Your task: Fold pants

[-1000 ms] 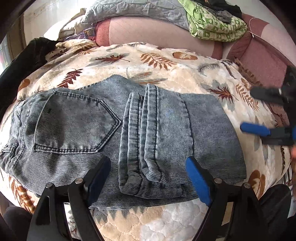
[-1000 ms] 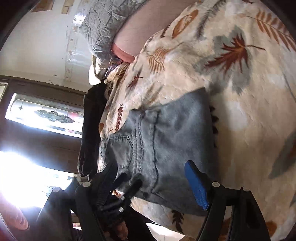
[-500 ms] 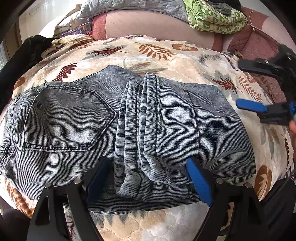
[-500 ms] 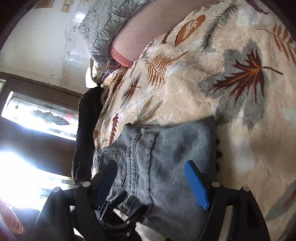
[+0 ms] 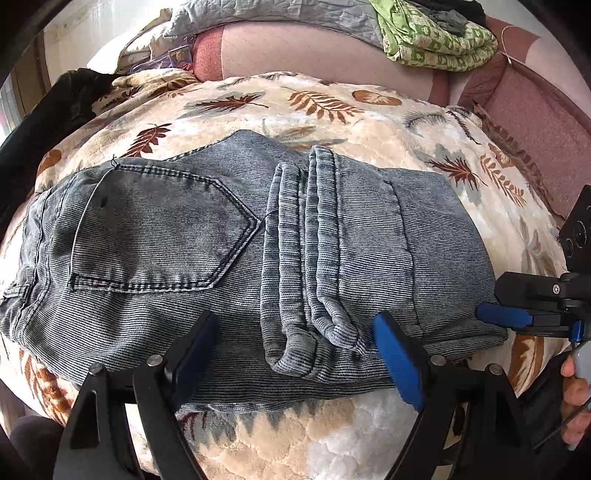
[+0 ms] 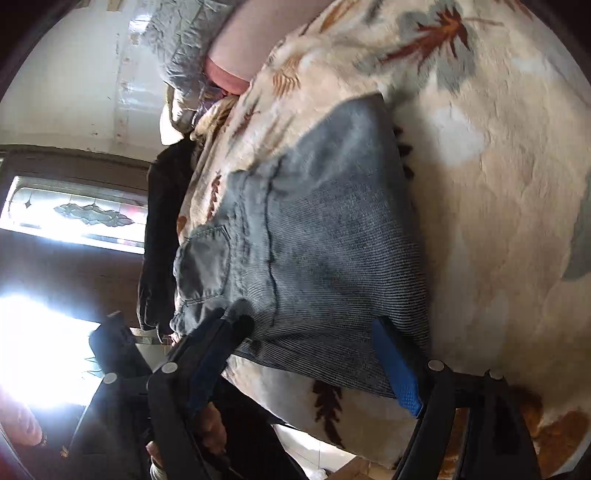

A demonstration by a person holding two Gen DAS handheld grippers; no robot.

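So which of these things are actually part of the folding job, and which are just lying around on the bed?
Part of the job:
- jeans, already folded
- left tongs, open over the near edge
- right tongs, open at the jeans' right end

Just lying about:
- leaf-print blanket under the jeans
- green cloth
- grey quilt
- black garment
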